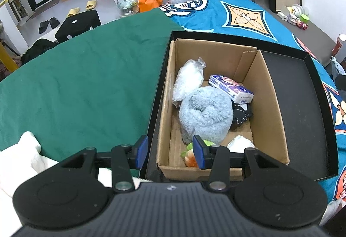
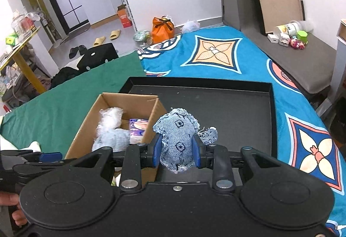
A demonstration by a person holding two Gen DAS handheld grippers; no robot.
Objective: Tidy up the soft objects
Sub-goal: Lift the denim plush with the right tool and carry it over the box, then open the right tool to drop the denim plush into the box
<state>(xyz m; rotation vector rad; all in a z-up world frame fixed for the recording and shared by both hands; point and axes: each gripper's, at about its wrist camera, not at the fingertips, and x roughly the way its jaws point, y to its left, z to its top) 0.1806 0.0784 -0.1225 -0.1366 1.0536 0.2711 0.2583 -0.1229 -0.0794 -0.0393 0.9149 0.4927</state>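
black grippers [image 2: 176, 154], blue pads [image 1: 142, 151], silver screws

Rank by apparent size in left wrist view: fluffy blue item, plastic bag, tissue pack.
1. fluffy blue item, clearly largest.
2. plastic bag.
3. tissue pack, though the gap with the bag is small; the fluffy item covers part of both.

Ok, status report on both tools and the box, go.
Left tool open, empty, over cardboard box near edge. Right tool shut on denim toy, above black tray. Box already holds fluffy blue roll, tissue pack.

Denim plush [image 2: 177, 139] held upright beside cardboard box [image 2: 86, 120] of soft items.
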